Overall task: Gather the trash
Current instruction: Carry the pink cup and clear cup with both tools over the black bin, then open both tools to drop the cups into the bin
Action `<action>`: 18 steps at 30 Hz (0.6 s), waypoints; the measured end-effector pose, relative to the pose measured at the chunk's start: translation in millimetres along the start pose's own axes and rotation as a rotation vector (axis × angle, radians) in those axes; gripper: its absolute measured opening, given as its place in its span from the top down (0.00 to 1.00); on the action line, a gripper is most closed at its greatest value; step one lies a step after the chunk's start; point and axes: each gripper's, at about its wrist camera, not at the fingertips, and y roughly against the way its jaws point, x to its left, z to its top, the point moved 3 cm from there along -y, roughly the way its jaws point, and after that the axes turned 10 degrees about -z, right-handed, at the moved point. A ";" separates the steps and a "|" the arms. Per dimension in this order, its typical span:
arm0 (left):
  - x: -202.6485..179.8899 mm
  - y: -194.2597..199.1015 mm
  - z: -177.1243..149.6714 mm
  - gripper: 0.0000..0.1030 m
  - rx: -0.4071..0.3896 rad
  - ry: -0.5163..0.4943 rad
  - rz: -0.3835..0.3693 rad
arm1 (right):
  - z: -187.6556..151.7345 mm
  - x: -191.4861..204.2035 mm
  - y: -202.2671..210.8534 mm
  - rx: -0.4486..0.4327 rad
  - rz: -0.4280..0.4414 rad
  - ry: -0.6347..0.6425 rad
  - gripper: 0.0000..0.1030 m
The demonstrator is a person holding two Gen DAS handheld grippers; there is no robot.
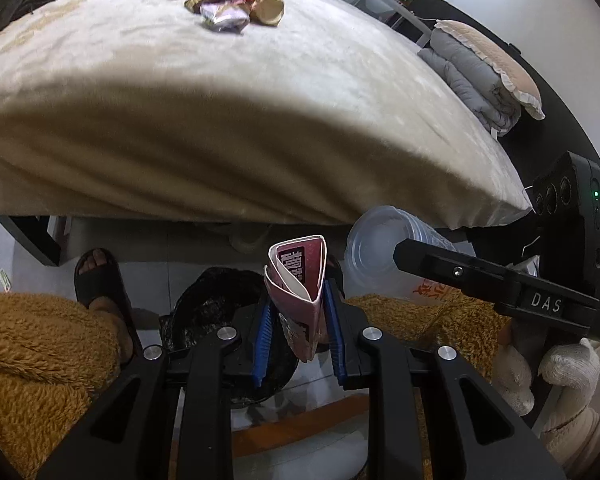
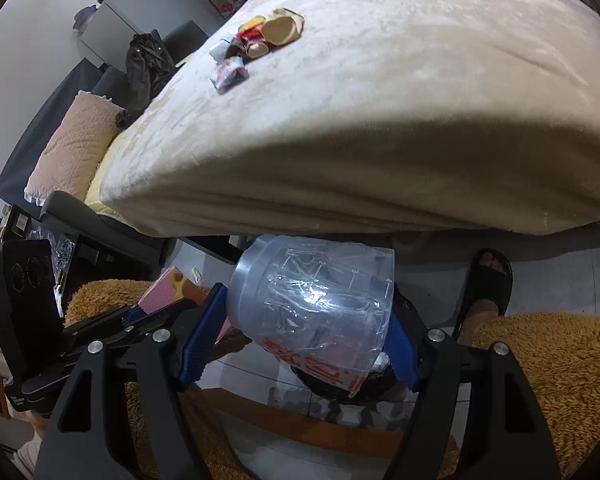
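My left gripper (image 1: 299,316) is shut on a folded pink paper carton (image 1: 298,280), held above a bin lined with a black bag (image 1: 220,312) on the floor. My right gripper (image 2: 300,328) is shut on a clear plastic cup (image 2: 316,304) with red print, lying sideways between the blue pads; the cup also shows in the left wrist view (image 1: 384,252). The bin shows dimly under the cup (image 2: 340,384). A pile of wrappers and a crushed paper cup (image 1: 228,2) lies on the bed (image 1: 260,100), far from both grippers; it also shows in the right wrist view (image 2: 256,44).
The bed's cream blanket edge (image 2: 340,192) overhangs just ahead of both grippers. Folded grey bedding and a pillow (image 1: 484,76) lie at the bed's right end. My legs in brown fleece (image 1: 32,360) and a sandalled foot (image 2: 488,284) flank the bin. A brown pillow (image 2: 72,148) lies left.
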 end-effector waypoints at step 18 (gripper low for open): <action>56.6 -73.4 -27.4 0.74 0.277 0.157 0.021 | -19.2 -24.3 -88.4 0.237 -0.007 -0.059 0.28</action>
